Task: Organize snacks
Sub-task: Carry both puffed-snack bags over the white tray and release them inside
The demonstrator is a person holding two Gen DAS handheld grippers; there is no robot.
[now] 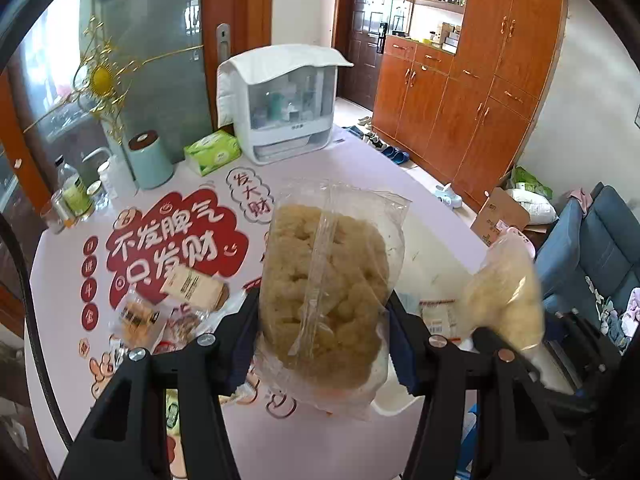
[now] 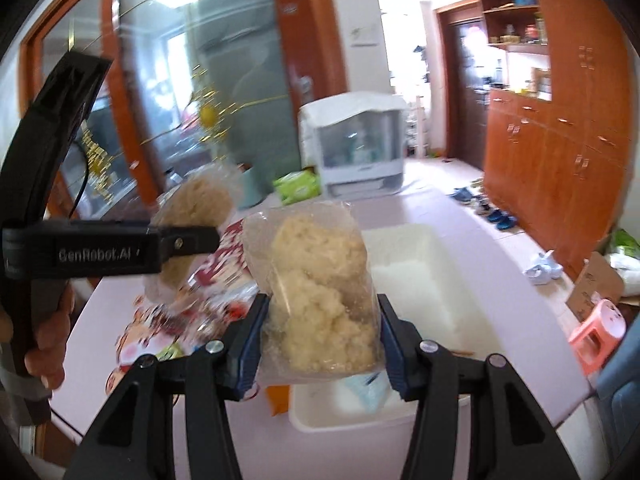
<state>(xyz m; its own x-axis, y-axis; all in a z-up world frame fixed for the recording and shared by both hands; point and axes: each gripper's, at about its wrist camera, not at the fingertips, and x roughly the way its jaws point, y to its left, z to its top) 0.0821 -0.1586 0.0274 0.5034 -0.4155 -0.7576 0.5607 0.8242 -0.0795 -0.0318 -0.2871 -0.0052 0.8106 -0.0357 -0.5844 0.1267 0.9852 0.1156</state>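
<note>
My left gripper [image 1: 324, 320] is shut on a clear bag of puffed rice snack [image 1: 326, 292] and holds it above the table. My right gripper [image 2: 320, 320] is shut on a second clear bag of puffed rice snack [image 2: 320, 300], held above the near end of a white bin [image 2: 420, 256]. The right-held bag also shows, blurred, at the right of the left wrist view [image 1: 504, 296]. The left gripper and its bag show at the left of the right wrist view [image 2: 192, 208]. Several small wrapped snacks [image 1: 160, 312] lie on the table's left side.
The table [image 1: 352, 168] has a red-lettered mat. At its far end stand a white storage box [image 1: 286, 108], a green tissue pack [image 1: 212, 152], a mint canister [image 1: 150, 160] and jars [image 1: 74, 196]. Wooden cabinets [image 1: 472, 92], a blue sofa [image 1: 592, 248] and a pink stool [image 2: 600, 328] lie to the right.
</note>
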